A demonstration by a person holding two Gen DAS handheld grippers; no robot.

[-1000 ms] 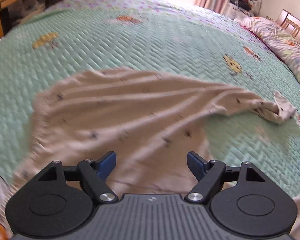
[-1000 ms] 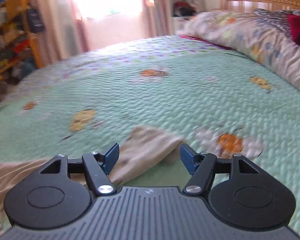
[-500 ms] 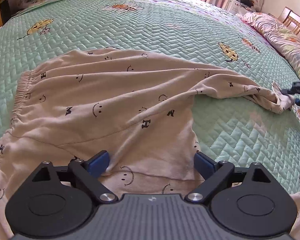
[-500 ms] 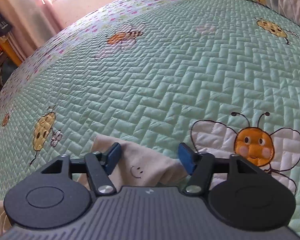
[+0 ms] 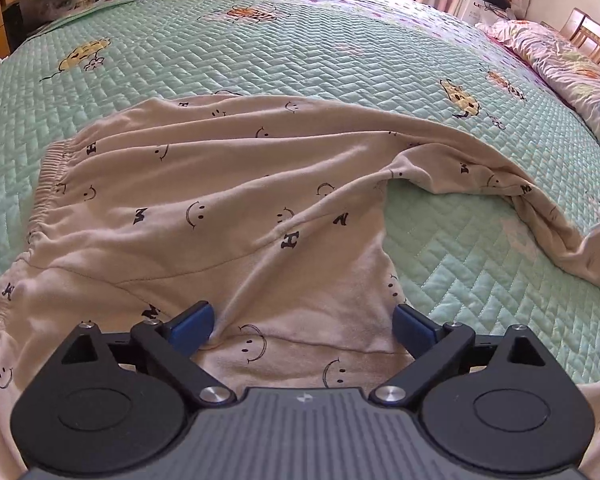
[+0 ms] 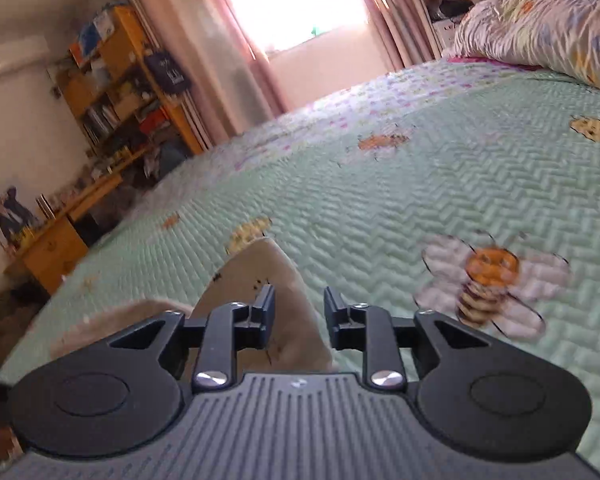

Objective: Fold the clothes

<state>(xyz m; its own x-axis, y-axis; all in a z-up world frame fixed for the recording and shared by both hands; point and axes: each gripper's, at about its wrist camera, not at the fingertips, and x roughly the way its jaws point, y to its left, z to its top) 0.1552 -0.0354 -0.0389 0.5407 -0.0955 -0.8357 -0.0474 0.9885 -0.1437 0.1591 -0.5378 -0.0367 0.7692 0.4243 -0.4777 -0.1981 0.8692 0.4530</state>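
While the beige trousers (image 5: pixel 228 216) lie spread on the green quilt (image 5: pixel 300 52), we keep the left gripper (image 5: pixel 304 322) wide over the near leg, empty, and advise the right gripper (image 6: pixel 300 312), jaws just reopening partway astride the far cuff (image 6: pixel 260 276), to clamp before lifting.

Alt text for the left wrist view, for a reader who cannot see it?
Beige smiley-print cotton trousers lie spread on a mint-green quilted bedspread. The left tool hovers wide open over one leg, its blue fingers straddling the cloth.
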